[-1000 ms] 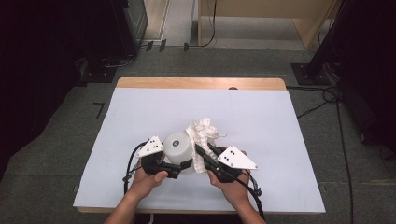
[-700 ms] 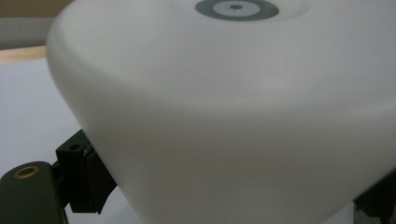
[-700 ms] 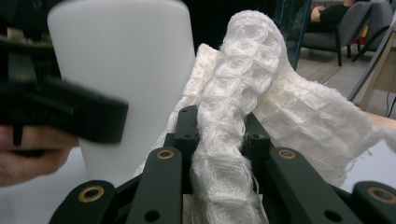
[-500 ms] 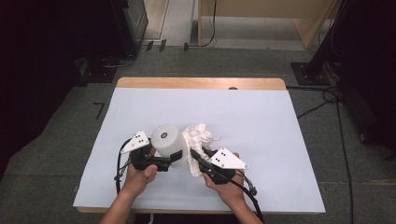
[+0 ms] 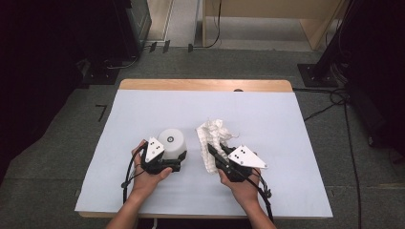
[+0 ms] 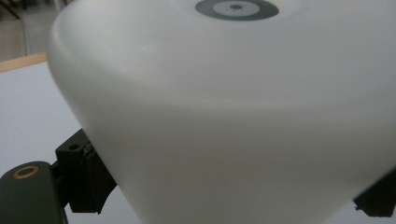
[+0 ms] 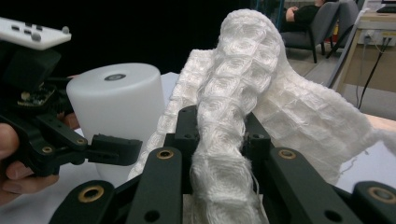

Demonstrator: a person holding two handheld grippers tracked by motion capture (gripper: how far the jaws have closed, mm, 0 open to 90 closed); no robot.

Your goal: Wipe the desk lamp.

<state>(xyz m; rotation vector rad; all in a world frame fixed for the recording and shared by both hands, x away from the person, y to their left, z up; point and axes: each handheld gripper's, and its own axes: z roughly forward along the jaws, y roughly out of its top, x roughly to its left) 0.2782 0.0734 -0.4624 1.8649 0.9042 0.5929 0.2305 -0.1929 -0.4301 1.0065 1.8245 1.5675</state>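
My left tool [image 5: 177, 161] clamps the upside-down white translucent plastic cup [image 5: 172, 142] standing on the worktop [image 5: 286, 124], and my right tool [image 5: 213, 151] pinches the crumpled white woven cloth [image 5: 213, 136] just right of that cup. I judge I'm readying a wipe: next, bring the cloth against the cup.

High view overhead facing forward, tool views close, sharing white cup [image 5: 172, 141]

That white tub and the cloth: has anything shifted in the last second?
The left gripper has carried the white tub leftward, away from the cloth, and set it lower on the table. The right gripper stayed clamped on the cloth, barely moving.
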